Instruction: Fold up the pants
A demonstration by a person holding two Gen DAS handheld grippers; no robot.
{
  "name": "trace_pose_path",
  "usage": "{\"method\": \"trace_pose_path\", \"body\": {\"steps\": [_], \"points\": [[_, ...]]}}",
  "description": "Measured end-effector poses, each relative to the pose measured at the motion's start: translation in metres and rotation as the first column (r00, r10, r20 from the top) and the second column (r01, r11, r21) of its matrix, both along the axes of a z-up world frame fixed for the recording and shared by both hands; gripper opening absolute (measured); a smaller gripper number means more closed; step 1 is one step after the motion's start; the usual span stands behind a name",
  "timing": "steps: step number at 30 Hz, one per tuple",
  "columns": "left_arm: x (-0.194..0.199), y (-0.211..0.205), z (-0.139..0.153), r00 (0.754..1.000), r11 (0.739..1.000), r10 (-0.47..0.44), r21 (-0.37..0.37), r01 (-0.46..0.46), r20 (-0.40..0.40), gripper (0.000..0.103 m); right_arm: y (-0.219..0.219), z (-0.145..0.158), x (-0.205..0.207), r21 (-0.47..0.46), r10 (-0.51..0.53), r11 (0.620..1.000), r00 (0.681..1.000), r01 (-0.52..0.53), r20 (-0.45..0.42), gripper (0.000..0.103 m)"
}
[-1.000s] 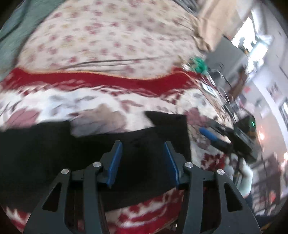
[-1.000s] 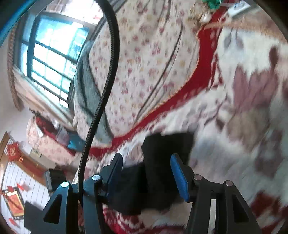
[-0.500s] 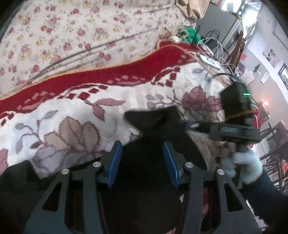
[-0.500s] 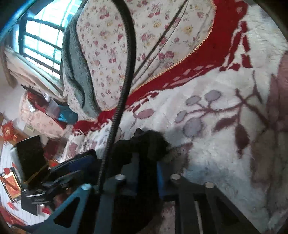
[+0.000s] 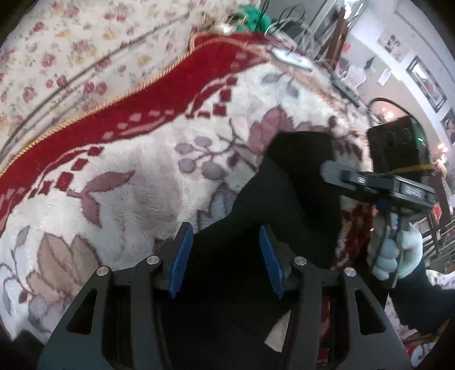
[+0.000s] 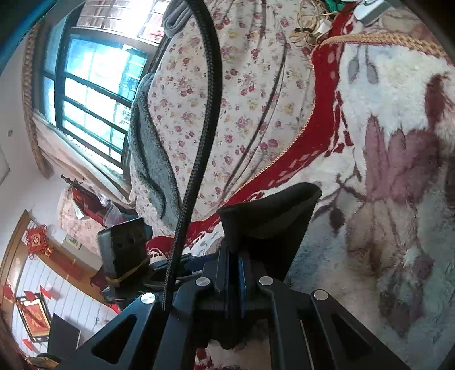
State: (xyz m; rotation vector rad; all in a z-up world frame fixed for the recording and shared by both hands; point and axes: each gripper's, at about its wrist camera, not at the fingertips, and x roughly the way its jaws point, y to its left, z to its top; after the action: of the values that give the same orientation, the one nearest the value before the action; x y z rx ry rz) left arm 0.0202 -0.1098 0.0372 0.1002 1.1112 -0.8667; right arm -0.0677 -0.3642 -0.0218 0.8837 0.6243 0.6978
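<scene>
The black pants (image 5: 273,210) lie on a white and red floral blanket (image 5: 148,182). In the left wrist view my left gripper (image 5: 226,256) is open, its blue pads either side of the black cloth. My right gripper (image 5: 335,170) shows at the right of that view, held by a gloved hand, pinching the pants' far end. In the right wrist view my right gripper (image 6: 236,273) is shut on the black pants (image 6: 270,210), whose edge stands up lifted above the blanket (image 6: 398,159).
A rose-print sheet (image 6: 227,99) and a grey fleece blanket (image 6: 148,159) lie beyond the red border. Cables and a green object (image 5: 253,17) sit at the bed's far edge. A window (image 6: 93,94) and furniture are behind. A black cable (image 6: 204,113) crosses the right wrist view.
My right gripper has shut on the pants' end and lifted it. The left gripper has moved along the black cloth toward the right gripper and stays open.
</scene>
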Motion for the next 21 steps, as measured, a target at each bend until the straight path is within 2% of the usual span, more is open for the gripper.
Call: {"method": "trace_pose_path", "body": {"steps": [2, 5, 10, 11, 15, 16, 18, 20, 21], "points": [[0.009, -0.002, -0.001, 0.999, 1.0, -0.009, 0.008, 0.009, -0.034, 0.048, -0.001, -0.001, -0.002, 0.005, -0.003, 1.0, 1.0, 0.003, -0.001, 0.005], [0.017, -0.011, -0.004, 0.992, 0.996, -0.09, 0.015, 0.092, -0.085, 0.048, -0.005, -0.006, -0.005, 0.009, -0.012, 1.0, 1.0, 0.012, -0.016, 0.005], [0.03, -0.039, -0.023, 0.972, 0.982, -0.151, 0.088, 0.169, -0.18, 0.048, -0.013, -0.019, -0.007, 0.041, -0.034, 0.998, 0.998, 0.036, -0.049, 0.005], [0.03, -0.044, -0.025, 0.971, 0.978, -0.161, 0.1, 0.181, -0.175, 0.048, -0.014, -0.02, -0.007, 0.046, -0.033, 0.998, 0.998, 0.035, -0.05, 0.005], [0.012, -0.065, -0.026, 0.97, 0.946, -0.235, 0.212, 0.244, -0.066, 0.048, -0.015, -0.024, -0.007, 0.053, -0.03, 0.998, 0.998, 0.033, -0.054, 0.005], [0.009, -0.068, -0.025, 0.97, 0.941, -0.238, 0.234, 0.243, -0.047, 0.042, -0.015, -0.024, -0.007, 0.058, -0.028, 0.998, 0.998, 0.031, -0.054, 0.005], [0.004, -0.069, -0.023, 0.973, 0.943, -0.231, 0.241, 0.228, -0.015, 0.024, -0.015, -0.027, -0.008, 0.077, -0.028, 0.997, 0.998, 0.032, -0.049, 0.005], [-0.001, -0.068, -0.019, 0.974, 0.952, -0.228, 0.213, 0.22, 0.013, 0.006, -0.016, -0.027, -0.01, 0.121, -0.02, 0.992, 0.999, 0.024, -0.033, 0.005], [-0.003, -0.066, -0.017, 0.976, 0.956, -0.216, 0.206, 0.207, 0.022, 0.006, -0.016, -0.025, -0.012, 0.141, -0.016, 0.99, 1.0, 0.019, -0.021, 0.005]]}}
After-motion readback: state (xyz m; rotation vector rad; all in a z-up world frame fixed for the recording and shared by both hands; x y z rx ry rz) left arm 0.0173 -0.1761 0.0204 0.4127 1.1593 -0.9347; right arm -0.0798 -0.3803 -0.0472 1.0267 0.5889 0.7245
